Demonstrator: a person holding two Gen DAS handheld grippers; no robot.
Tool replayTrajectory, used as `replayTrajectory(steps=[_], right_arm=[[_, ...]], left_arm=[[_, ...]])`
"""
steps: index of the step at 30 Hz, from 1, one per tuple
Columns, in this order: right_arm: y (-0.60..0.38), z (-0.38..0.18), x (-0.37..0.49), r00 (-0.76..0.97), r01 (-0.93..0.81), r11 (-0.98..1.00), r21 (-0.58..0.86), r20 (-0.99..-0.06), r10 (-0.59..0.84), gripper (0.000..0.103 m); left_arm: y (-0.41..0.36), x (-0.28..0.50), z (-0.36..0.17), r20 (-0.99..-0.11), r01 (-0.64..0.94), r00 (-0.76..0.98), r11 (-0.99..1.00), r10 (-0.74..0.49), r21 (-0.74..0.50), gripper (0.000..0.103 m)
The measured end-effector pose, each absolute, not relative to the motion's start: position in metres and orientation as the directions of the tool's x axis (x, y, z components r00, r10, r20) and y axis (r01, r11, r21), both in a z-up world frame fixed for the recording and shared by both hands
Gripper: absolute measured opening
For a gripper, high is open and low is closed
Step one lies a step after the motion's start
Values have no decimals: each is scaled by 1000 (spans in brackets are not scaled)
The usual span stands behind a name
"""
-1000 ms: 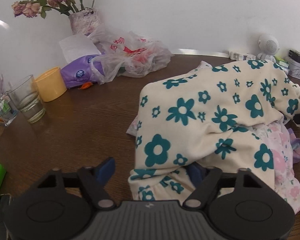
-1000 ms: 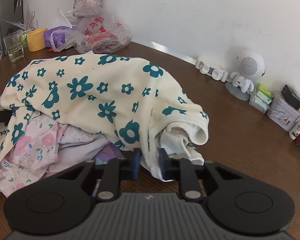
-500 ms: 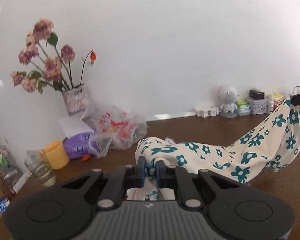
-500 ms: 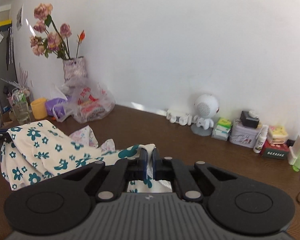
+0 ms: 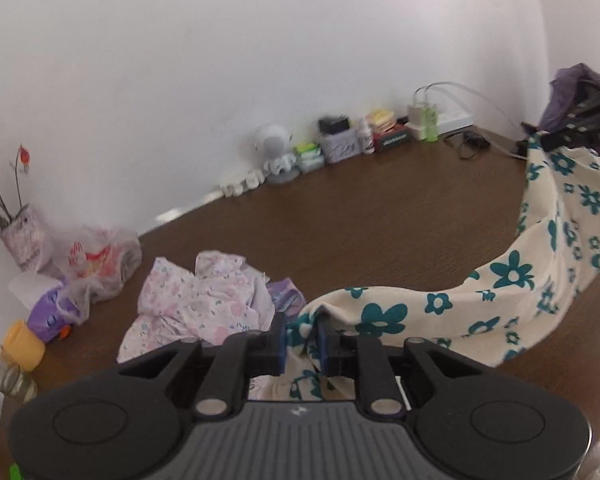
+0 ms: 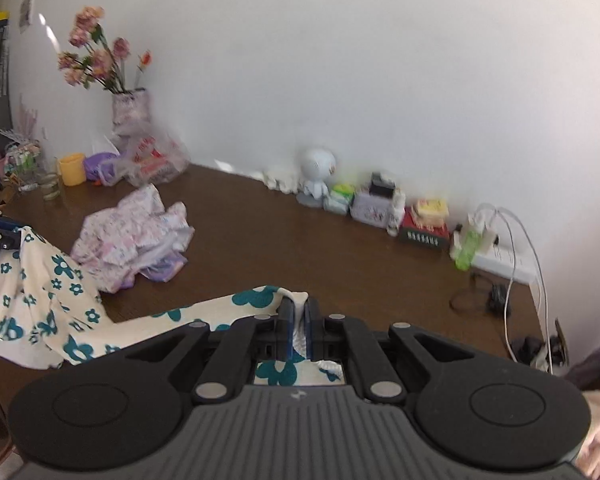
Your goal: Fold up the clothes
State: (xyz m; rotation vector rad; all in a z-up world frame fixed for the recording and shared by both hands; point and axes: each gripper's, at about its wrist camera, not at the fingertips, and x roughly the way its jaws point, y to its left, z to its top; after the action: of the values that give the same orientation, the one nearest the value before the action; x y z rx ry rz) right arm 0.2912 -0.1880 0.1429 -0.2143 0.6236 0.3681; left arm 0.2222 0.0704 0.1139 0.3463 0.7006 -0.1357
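Starting at the left, leave the crumpled pink floral pile (image 5: pixel 196 300) alone on the brown table (image 5: pixel 380 220) and steer clear of it, so as not to drag a second piece along. Next, mind the left gripper (image 5: pixel 302 338): jaws easing apart right now, with a bunched corner of the cream garment with teal flowers (image 5: pixel 512 276) wedged between the blue pads. Tighten there before pulling, or risk losing that corner. Moving along the cloth, note the sagging, twisted span hanging in the air above the table between the two grippers, and draw the hands apart evenly to take out the slack and the twist without yanking. Hold both ends level, then lower toward the bare stretch of table ahead, judged the best spot for laying the piece flat. At the right, rely on the right gripper (image 6: pixel 299 320), pinched closed on the white ribbed edge of the same garment with only a sliver of cloth between the pads. Treat that thin bite as likely to slip under a hard tug. Furthest right, stay off the white cables (image 6: pixel 516 264) and small boxes along the wall while spreading.
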Motion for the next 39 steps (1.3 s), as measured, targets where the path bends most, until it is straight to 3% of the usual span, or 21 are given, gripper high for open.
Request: replayTrajectory(steps=[2,3,5,7,9,14,17,20,21,22,23,24,26,33,36,39], right_arm=[[-193,107,320,741,-325,940,-107,-647,182,13],[-198,93,328,731,-283,953,-107,-667,142,26],[-212,74,334,720,-226,971,-77,-684,114,35],[-230,72,321,717,-231,973,-17,-679,158,42],[-243,73,303,696,-265,964,26,-687,210,53],[-250,54,256,572,-362,925,116,-755,319,56],[-236,34,242,512,-393,908,148,-785,349,56],[-222,24,243,524,-379,916,134,-784,332,55],[-219,23,244,534,-380,916,129,-778,331,51],[-216,23,245,543,-381,916,124,-772,330,42],[-218,23,246,545,-376,917,133,-768,335,16],[-221,23,248,546,-370,918,145,-765,341,6],[-229,29,242,548,-379,911,160,-755,361,5],[-248,91,229,616,-432,884,182,-656,436,5],[-247,126,255,677,-428,890,156,-597,430,5],[-247,129,318,742,-331,936,124,-579,339,5]], left_arm=[[66,265,87,-704,168,707,952,65,256,35],[64,285,75,-728,133,679,958,97,253,35],[74,290,72,-731,89,675,973,98,213,35],[85,272,81,-718,126,696,982,16,143,44],[88,248,87,-717,187,694,978,-67,89,62],[66,204,69,-765,377,606,926,-217,36,69],[40,194,46,-791,458,579,881,-196,117,73],[25,199,30,-776,416,625,876,-82,243,73],[20,200,25,-767,401,640,871,-43,285,73],[18,201,22,-749,374,662,864,6,338,71],[17,199,20,-733,356,679,854,41,379,57],[17,193,20,-705,337,704,837,80,431,28],[25,180,25,-690,344,721,831,65,437,7],[56,169,96,-579,265,815,874,22,407,5],[68,211,129,-510,187,858,886,63,424,5],[84,287,143,-490,71,864,935,117,349,6]])
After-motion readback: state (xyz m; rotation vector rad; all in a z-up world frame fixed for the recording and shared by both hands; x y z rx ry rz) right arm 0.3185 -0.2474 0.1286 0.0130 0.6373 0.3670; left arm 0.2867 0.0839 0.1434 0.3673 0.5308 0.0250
